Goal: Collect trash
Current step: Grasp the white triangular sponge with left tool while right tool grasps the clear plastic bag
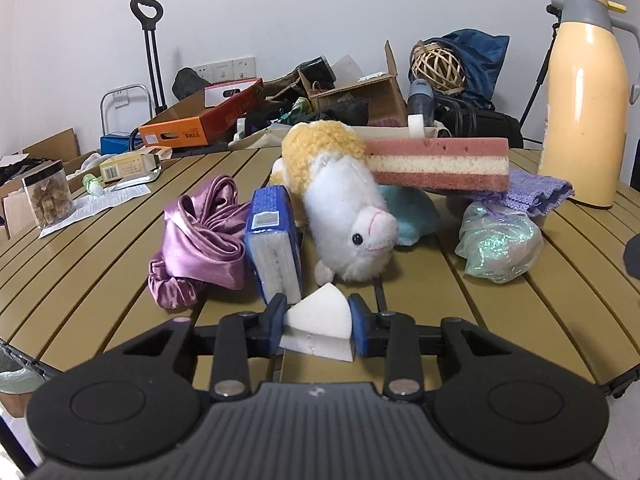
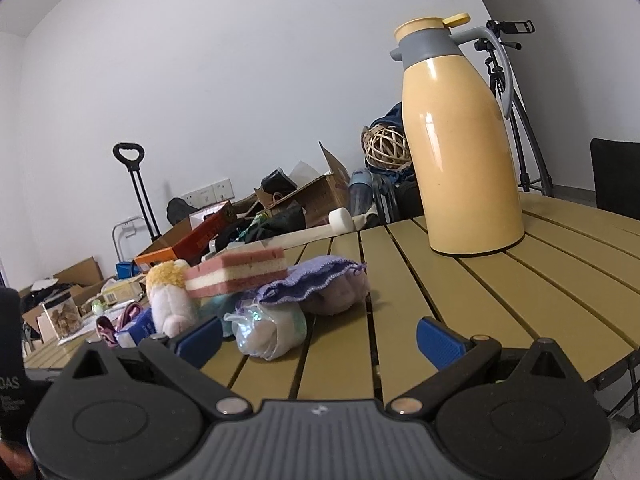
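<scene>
Low in the left wrist view, the left gripper point(image 1: 318, 322) has its blue pads pressed against either side of a white folded tissue point(image 1: 318, 314), which sits between them on the slatted tan table point(image 1: 500, 312) at the bottom centre of the frame. Just beyond the tissue, mid-frame, a white plush toy with a yellow curly mane point(image 1: 344, 208) lies on its side, a blue tissue pack point(image 1: 274, 248) standing upright at its left and touching a crumpled purple satin cloth point(image 1: 200, 240). A pink-and-cream layered sponge point(image 1: 438, 164) rests across the pile behind the plush, and an iridescent wrapped bundle point(image 1: 498, 240) lies toward the right. A tall yellow thermos jug point(image 1: 584, 100) stands at the upper right edge. In the right wrist view, the right gripper point(image 2: 320, 338) has its fingers spread wide with nothing between them, low over bare slats at the bottom of the frame; the same iridescent bundle lies just left of centre.
</scene>
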A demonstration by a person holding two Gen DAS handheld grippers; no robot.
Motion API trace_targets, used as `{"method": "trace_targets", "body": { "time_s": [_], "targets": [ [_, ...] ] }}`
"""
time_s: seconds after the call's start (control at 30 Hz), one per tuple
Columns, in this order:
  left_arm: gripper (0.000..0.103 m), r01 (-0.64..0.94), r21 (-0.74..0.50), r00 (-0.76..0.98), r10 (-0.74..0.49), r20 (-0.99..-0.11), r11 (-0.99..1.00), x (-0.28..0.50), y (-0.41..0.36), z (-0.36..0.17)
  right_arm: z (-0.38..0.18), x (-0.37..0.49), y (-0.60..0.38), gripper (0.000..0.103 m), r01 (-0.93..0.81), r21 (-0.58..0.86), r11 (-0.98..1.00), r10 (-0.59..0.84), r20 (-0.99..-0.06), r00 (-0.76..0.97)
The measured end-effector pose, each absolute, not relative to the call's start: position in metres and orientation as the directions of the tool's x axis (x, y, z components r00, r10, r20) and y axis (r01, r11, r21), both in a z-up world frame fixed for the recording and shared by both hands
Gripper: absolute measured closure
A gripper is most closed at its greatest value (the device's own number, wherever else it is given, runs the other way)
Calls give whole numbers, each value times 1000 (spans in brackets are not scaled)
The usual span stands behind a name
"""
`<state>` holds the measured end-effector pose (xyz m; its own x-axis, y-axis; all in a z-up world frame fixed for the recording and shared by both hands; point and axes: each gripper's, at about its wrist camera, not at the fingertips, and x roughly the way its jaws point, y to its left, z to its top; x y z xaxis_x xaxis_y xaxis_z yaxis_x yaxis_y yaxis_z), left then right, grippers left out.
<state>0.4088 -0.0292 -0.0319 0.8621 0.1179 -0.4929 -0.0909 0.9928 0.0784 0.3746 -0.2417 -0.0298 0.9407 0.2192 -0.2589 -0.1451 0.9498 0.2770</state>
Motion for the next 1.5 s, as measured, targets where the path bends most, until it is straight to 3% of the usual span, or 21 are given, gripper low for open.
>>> {"method": "trace_targets", "body": {
  "time_s": [0.63,1.0,1.17,1.33,1.5],
  "targets": [
    [70,-145,2,909,134,-395,989,391,14,6,-20,398,-188,0,-145,158,977,187,-303,934],
    [70,-193,-54,913,159,-376,980,392,48,20,-25,450,-149,2,-93,88,992,120,-389,913],
    [70,-202,-52,904,166,-393,978,396,54,16,-33,470,-145,15,-42,92,995,79,-441,894],
    [70,-211,-48,901,176,-396,976,395,60,15,-38,478,-141,39,-24,88,996,62,-468,882],
    [70,-216,-46,901,181,-393,975,391,63,15,-40,478,-139,52,-33,89,995,71,-469,881]
  ]
}}
